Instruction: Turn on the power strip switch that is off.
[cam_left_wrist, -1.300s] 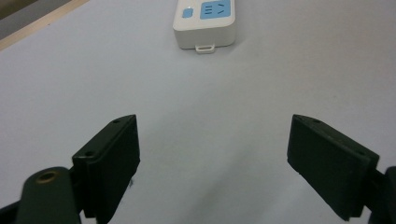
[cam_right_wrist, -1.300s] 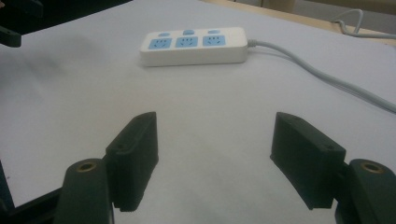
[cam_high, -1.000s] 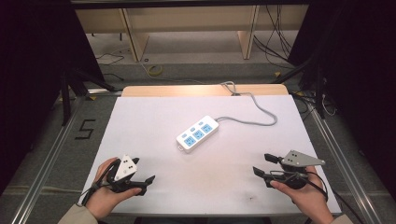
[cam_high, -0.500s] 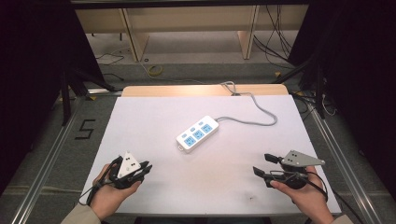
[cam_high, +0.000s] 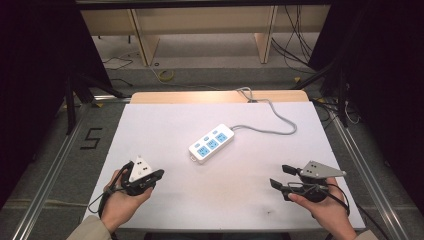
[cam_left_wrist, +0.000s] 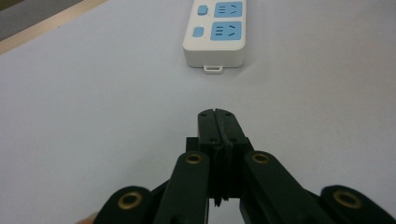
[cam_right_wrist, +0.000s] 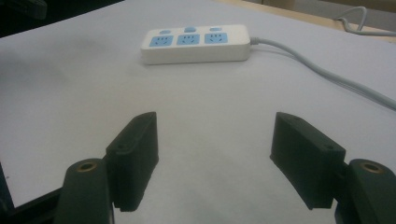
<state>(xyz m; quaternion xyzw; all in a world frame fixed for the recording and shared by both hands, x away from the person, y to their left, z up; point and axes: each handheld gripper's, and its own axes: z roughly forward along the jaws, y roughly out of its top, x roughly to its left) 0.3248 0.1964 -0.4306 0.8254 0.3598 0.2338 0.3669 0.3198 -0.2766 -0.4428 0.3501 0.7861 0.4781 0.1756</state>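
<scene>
Two handheld grippers are sitting low at the near edge of a white table (cam_high: 165, 125), with a power strip (cam_high: 211, 144) lying between and beyond them.

The white power strip, with blue sockets, is lying flat near the middle of the table, its grey cable (cam_high: 270, 120) trailing off toward the far edge. The left gripper (cam_left_wrist: 218, 122) is resting in a hand near and to the left of the power strip, pointing at its short end, jaws pressed together on nothing. The right gripper (cam_right_wrist: 215, 158) is sitting near and to the right of the power strip, facing its long side, jaws standing wide apart and holding nothing. Neither gripper is touching the power strip.
</scene>
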